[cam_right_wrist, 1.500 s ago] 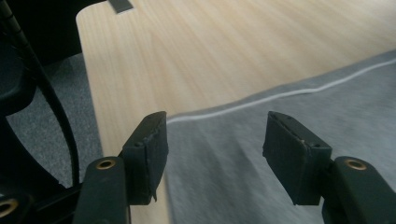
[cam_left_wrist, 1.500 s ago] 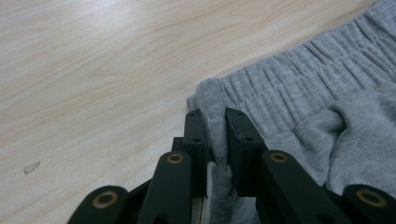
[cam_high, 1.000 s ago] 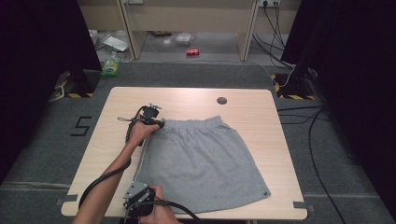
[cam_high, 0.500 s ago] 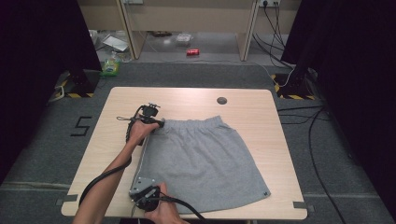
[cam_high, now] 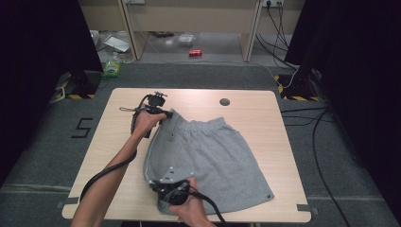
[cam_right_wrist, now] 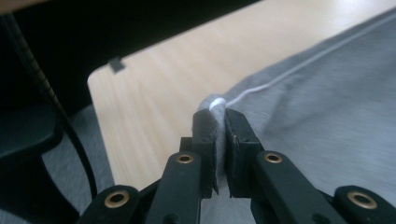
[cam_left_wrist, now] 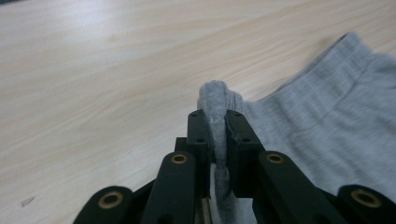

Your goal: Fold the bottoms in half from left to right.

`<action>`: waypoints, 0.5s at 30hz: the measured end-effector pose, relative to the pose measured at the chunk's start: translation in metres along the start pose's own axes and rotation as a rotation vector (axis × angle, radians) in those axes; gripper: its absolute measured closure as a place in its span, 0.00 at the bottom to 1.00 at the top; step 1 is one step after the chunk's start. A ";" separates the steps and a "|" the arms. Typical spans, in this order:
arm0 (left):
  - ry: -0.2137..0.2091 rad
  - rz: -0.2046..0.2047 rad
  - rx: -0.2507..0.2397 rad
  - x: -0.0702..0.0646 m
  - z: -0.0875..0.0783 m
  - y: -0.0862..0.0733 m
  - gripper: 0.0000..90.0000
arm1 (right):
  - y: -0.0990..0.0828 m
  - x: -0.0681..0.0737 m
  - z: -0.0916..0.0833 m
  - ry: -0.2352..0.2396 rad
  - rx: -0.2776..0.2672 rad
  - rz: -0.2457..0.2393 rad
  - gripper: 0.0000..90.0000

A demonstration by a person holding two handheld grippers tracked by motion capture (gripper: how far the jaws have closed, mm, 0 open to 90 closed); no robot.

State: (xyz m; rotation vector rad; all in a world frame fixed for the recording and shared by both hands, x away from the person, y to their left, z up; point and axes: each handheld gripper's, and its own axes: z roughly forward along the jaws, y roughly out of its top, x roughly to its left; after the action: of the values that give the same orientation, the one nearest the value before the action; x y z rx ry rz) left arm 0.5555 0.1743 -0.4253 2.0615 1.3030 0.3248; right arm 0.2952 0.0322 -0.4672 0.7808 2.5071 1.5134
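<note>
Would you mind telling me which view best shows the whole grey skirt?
The high view: the grey skirt lies spread on the table, outline visible. The left gripper view shows its pinched waistband corner; the right gripper view shows its clamped hem edge.

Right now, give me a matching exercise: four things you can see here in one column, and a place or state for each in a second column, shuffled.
Column one:
1. left gripper
2. right gripper
3. red can
4. grey shorts

Column two:
A. on the floor beyond the table
B. spread on the table
C. clamped on the waistband corner
D. clamped on the near hem corner

Pairs: 1-C, 2-D, 3-A, 4-B
</note>
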 end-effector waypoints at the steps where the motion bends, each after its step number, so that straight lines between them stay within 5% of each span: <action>1: -0.006 0.002 -0.003 -0.007 -0.002 0.006 0.90 | 0.000 -0.008 -0.022 -0.022 -0.041 0.027 0.93; 15: -0.032 0.054 0.011 -0.089 0.010 0.055 0.90 | -0.034 -0.054 -0.133 -0.192 -0.192 0.169 0.94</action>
State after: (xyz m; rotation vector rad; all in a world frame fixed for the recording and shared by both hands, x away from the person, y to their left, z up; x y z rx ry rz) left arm 0.5579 0.0772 -0.3850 2.1054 1.2346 0.3078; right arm 0.2826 -0.1123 -0.4391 1.0708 2.1692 1.6147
